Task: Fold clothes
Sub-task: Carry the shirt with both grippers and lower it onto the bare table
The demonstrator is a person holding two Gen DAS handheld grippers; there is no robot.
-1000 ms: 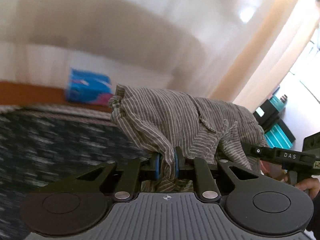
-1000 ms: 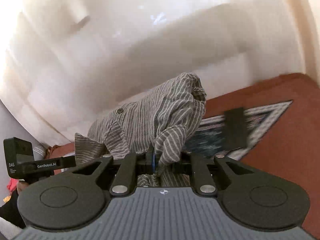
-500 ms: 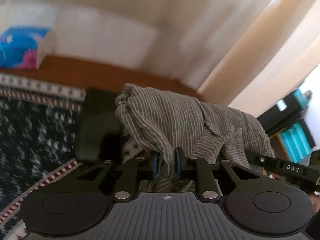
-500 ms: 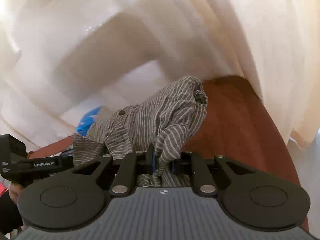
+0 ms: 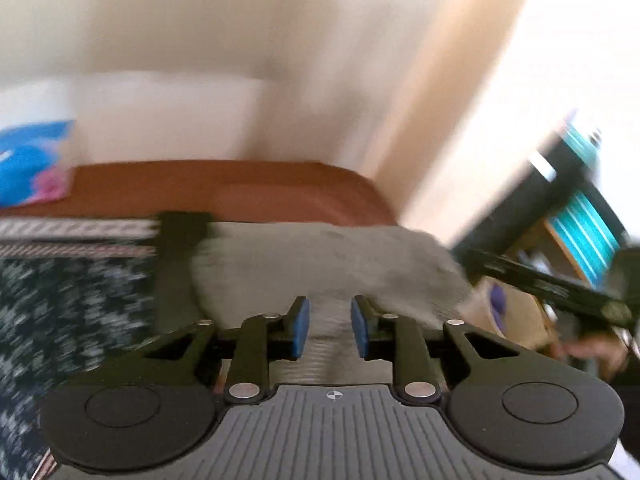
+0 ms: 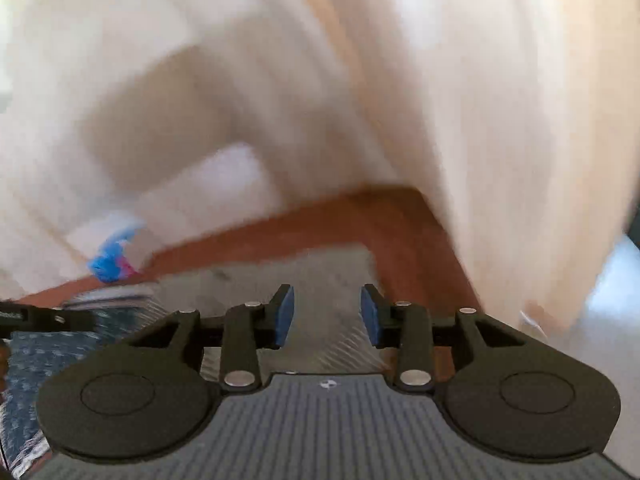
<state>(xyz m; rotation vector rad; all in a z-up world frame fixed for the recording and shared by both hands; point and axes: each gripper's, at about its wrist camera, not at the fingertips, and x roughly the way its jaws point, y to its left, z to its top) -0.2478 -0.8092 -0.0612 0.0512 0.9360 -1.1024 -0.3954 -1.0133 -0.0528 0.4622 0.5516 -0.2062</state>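
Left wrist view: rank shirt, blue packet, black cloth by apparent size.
1. shirt, largest by far.
2. black cloth, a narrow strip partly hidden under the shirt.
3. blue packet, cut off by the frame edge and farther away; its rank against the cloth is unsure.

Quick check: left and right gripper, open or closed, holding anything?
Left gripper: open, holding nothing; striped shirt lies beneath.
Right gripper: open, holding nothing.

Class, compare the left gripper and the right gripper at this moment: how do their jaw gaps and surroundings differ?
The right gripper has the wider jaw gap; the left gripper is open less far. Dark patterned cloth lies beside the left gripper; brown surface lies beside the right gripper. Both are open over the grey striped shirt, gripping nothing.
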